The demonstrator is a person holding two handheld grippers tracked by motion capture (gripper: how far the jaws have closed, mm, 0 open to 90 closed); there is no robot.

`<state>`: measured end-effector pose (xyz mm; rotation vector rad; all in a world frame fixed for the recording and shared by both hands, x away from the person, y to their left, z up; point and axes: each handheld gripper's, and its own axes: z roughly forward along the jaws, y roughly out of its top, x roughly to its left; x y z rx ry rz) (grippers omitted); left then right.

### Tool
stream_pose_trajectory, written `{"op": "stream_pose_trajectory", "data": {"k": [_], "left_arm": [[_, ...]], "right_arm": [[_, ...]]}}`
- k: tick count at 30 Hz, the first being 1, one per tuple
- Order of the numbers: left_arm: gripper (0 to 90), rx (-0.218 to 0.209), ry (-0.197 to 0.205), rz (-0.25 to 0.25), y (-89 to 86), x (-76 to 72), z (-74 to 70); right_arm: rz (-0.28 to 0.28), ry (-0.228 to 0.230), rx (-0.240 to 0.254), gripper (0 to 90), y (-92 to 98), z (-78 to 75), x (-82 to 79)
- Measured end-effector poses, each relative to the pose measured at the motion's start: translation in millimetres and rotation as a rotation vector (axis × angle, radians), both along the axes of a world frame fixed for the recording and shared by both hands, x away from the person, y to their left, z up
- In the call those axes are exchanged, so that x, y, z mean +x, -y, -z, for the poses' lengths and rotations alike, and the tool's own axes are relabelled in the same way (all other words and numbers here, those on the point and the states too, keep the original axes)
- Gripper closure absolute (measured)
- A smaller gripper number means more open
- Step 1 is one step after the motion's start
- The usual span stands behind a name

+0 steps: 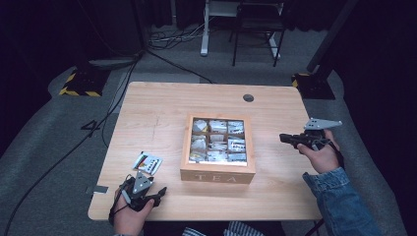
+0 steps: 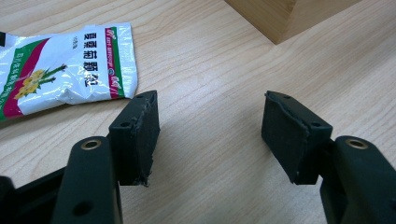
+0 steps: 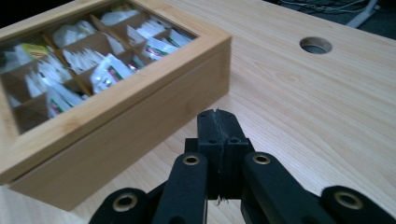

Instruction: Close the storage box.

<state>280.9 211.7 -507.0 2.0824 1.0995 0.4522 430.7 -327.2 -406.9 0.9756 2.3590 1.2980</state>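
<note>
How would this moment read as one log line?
left gripper: open, by sachet | right gripper: shut, empty, near tea box

Pale wooden table [image 1: 157, 105] with round cable hole [image 1: 248, 98]; grey carpet [image 1: 44, 147] beyond, crossed by black cables [image 1: 64, 152]; chair [image 1: 255, 29] at rear.

L gripper [image 1: 158, 193] jaws apart; R gripper [image 1: 284, 138] jaws closed.

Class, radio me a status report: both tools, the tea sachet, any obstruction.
Left tool open, empty. Right tool shut, empty, beside wooden glass-lidded tea box. White printed tea sachet flat on table, ahead of left tool. Nothing blocking.
</note>
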Motion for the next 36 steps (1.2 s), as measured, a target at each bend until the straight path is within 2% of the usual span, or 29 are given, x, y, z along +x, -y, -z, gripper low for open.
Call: {"op": "stream_pose_trajectory", "data": {"k": [8, 15, 20, 26, 36], "left_arm": [[37.7, 0.0, 0.0, 0.0, 0.0, 0.0, 0.0], [37.7, -0.002, 0.001, -0.001, 0.0, -0.2, 0.2], [37.6, -0.001, 0.0, -0.003, 0.0, -0.4, 0.1], [37.6, -0.001, -0.001, -0.003, 0.0, -0.4, 0.1], [37.6, -0.001, 0.0, -0.003, 0.1, -0.4, 0.1]], "right_arm": [[0.05, -0.012, -0.012, 89.9, 13.9, 20.4, 13.1], [0.072, -0.024, -0.018, 90.0, 21.5, 37.8, 21.1], [0.072, -0.038, -0.036, 89.9, 23.5, 53.0, 25.6], [0.046, -0.051, -0.052, 89.7, 21.8, 69.1, 28.3], [0.035, -0.04, -0.086, 88.4, 15.4, 83.4, 27.4]]}}
